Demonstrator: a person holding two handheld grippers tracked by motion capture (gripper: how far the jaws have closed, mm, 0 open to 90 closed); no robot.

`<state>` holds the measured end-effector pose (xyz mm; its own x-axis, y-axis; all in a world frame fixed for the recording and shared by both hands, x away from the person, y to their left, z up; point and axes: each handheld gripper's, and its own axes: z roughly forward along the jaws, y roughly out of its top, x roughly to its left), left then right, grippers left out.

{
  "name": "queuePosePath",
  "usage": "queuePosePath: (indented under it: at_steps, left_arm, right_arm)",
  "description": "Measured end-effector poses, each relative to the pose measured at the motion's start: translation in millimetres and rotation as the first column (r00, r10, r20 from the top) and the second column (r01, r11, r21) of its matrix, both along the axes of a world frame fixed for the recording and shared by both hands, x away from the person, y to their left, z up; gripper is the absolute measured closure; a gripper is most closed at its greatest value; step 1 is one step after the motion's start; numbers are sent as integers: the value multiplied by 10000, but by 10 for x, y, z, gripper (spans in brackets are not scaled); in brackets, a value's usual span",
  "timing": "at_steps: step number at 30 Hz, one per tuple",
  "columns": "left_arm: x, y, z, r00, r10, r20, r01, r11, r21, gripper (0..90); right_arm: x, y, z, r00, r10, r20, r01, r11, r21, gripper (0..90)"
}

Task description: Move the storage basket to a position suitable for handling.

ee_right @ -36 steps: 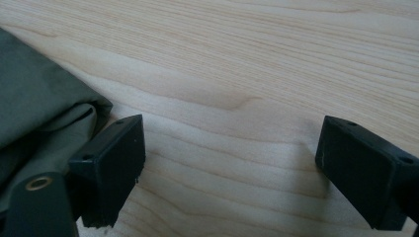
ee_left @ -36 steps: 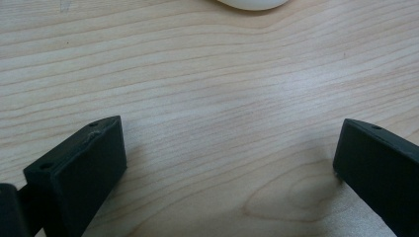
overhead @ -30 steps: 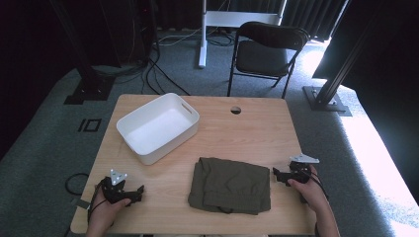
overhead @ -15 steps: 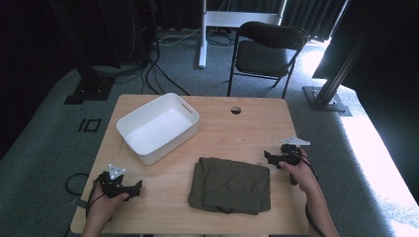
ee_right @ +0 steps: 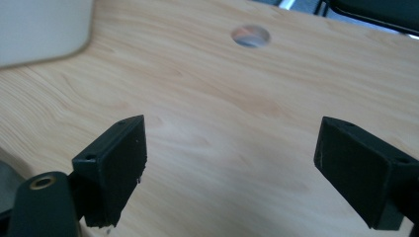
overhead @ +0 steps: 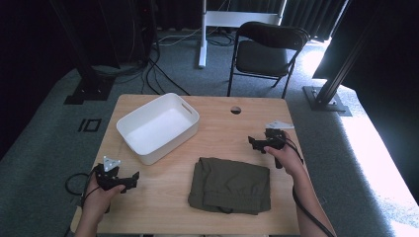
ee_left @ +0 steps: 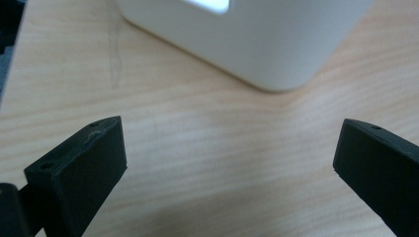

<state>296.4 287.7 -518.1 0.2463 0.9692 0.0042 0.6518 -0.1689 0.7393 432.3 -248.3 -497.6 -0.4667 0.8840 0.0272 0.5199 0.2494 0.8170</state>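
On the wooden table (overhead: 222,121) a folded olive-green garment (overhead: 230,184) lies near the front edge, a little right of centre, flat and touched by neither gripper. From the middle of the table it sits at about 6 o'clock.

The right gripper (overhead: 256,143) hovers at roughly 2 o'clock from the garment, just beyond its far right corner and apart from it. Its jaws stand wide apart with nothing between them (the right gripper view looks past them at bare wood). That view also takes in the round cable hole (ee_right: 251,36) in the tabletop ahead, at about 12 o'clock, and a pale corner of the white bin (ee_right: 44,29) at 10 o'clock.

The left gripper (overhead: 129,179) is held low at the table's front left corner, at about 9 o'clock from the garment and well apart from it. Its jaws are likewise spread wide and hold nothing; in the left gripper view they frame plain tabletop, with the bin's rounded corner just ahead at 12 o'clock.

The bin stands empty at the table's far left, at about 11 o'clock from the garment.
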Motion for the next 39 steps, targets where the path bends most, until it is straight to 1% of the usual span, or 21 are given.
queuePosePath:
  at_steps: [3,8,13,15,17,18,20,22,25,28,30,32,34,35,36,39]
  left_arm:
    - [26,9,62,9999,19,120,-19,10000,0,10]
    - [70,16,137,9998,14,188,-13,10000,-31,10]
    - [115,16,224,9994,65,329,-59,9998,-181,10]
    - [135,21,254,9989,172,434,-159,9995,-289,10]
    - [155,38,274,9971,509,566,-482,9977,-478,10]
    - [164,45,281,9969,538,575,-513,9977,-443,10]
    - [191,48,285,9969,567,553,-539,9972,-511,10]
    - [223,49,291,9974,544,473,-524,9978,-415,10]
    - [266,50,319,9970,586,510,-563,9974,-457,10]
    - [319,47,344,9951,744,656,-704,9956,-617,10]
    - [351,47,360,9948,749,697,-708,9957,-600,10]
    - [385,54,377,9940,840,701,-787,9940,-759,10]
    - [398,55,390,9937,856,722,-799,9937,-784,10]
    - [424,56,425,9933,865,771,-798,9931,-863,10]
    - [435,54,438,9930,871,795,-797,9925,-923,10]
    - [483,49,479,9918,951,848,-871,9918,-938,10]
  right_arm:
    - [70,109,38,9998,174,62,-173,9998,-70,127]
    - [163,297,91,9992,402,79,-402,9992,-40,127]
    - [260,496,130,9970,756,149,-754,9971,-103,127]
    - [305,574,150,9962,864,149,-863,9963,-50,127]
    - [344,652,172,9955,927,179,-926,9957,-27,128]
    - [361,690,183,9950,989,164,-989,9951,16,128]
    - [394,772,199,9934,1133,155,-1134,9935,61,128]
    - [430,860,213,9921,1252,129,-1252,9921,6,128]
    - [491,992,233,9896,1433,133,-1433,9897,-8,128]
    - [551,1108,257,9886,1503,106,-1504,9886,25,128]
    - [598,1178,270,9878,1553,75,-1554,9878,86,128]
    - [652,1250,282,9882,1528,67,-1529,9882,66,128]
    - [681,1287,287,9879,1546,83,-1547,9879,73,128]
    - [706,1326,293,9882,1532,72,-1533,9881,147,128]
    - [753,1412,295,9879,1547,70,-1548,9877,228,128]
    - [812,1530,288,9874,1577,136,-1580,9870,309,128]
